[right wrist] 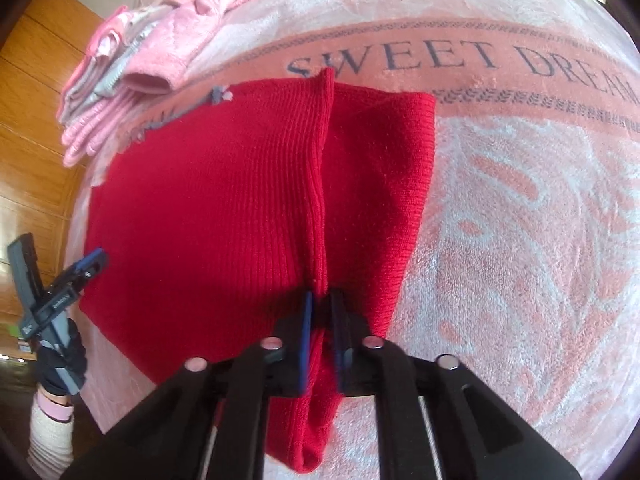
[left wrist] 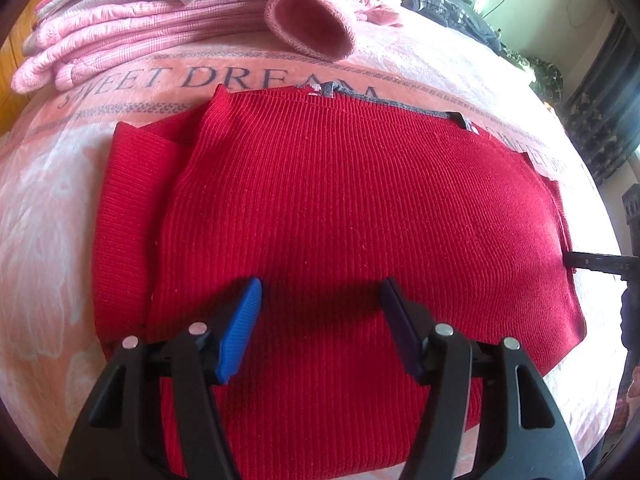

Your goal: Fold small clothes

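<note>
A red ribbed knit garment (left wrist: 340, 208) lies spread on the pink bed cover, one side folded in at the left, a grey trim at its far edge. My left gripper (left wrist: 320, 300) hovers open just over its near part, nothing between the blue pads. In the right wrist view the same red garment (right wrist: 224, 208) shows a raised fold running away from me. My right gripper (right wrist: 322, 308) is shut on that fold at its near end. The left gripper (right wrist: 90, 262) appears at the garment's left edge, held by a gloved hand (right wrist: 60, 360).
A pile of folded pink clothes (left wrist: 132, 28) sits at the far side of the bed, with a pink cuff (left wrist: 316, 20) lying toward the garment. The cover (right wrist: 520, 240) reads SWEET DREAM. Wooden panelling (right wrist: 36, 120) lies beyond the bed; dark clutter (left wrist: 580, 92) stands at the right.
</note>
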Action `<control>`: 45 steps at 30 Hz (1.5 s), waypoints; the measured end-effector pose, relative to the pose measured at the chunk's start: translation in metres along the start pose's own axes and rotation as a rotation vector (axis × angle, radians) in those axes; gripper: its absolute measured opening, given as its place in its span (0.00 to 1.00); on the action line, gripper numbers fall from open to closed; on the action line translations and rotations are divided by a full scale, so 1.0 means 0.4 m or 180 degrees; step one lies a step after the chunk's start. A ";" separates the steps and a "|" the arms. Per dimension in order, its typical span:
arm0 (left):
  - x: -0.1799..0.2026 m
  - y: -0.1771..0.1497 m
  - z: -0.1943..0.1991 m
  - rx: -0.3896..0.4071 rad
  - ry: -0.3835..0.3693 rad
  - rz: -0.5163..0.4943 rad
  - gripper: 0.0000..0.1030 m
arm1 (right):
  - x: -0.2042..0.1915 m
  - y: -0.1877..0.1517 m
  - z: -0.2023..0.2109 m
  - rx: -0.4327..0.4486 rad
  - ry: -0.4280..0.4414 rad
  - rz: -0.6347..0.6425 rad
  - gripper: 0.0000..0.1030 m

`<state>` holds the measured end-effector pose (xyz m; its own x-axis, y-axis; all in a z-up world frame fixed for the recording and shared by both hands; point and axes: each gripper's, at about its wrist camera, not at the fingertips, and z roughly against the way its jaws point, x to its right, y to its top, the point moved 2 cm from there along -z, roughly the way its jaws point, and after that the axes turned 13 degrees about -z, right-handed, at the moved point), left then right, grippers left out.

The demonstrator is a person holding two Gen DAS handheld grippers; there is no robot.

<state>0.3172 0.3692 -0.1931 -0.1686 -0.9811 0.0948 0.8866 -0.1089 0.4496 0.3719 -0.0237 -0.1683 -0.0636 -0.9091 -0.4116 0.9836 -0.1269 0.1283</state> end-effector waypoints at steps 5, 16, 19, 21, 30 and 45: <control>0.001 -0.007 0.030 -0.0013 -0.0092 0.0065 0.60 | 0.024 -0.041 0.077 0.0218 0.0078 -0.0017 0.61; 0.000 -0.030 0.023 -0.0012 -0.0203 0.0015 0.60 | 0.096 -0.042 0.004 -0.0074 0.0509 -0.0421 0.53; -0.006 -0.031 0.018 -0.0009 -0.0245 0.0051 0.61 | 0.099 -0.026 -0.011 -0.0036 0.0586 -0.0505 0.46; -0.010 -0.031 0.016 0.0011 -0.0291 0.0089 0.62 | 0.100 -0.014 -0.020 -0.0034 0.0662 -0.0552 0.40; -0.010 -0.033 0.010 0.0017 -0.0303 0.0037 0.63 | 0.114 -0.013 -0.031 -0.0023 0.0759 -0.0664 0.15; -0.024 -0.030 0.007 0.0045 -0.0421 0.0048 0.65 | 0.037 -0.003 0.046 0.0133 0.0705 -0.0587 0.14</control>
<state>0.3071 0.3803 -0.1967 -0.2114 -0.9528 0.2177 0.8834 -0.0910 0.4596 0.3669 -0.0443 -0.1581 -0.1978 -0.7610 -0.6178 0.9507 -0.3025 0.0682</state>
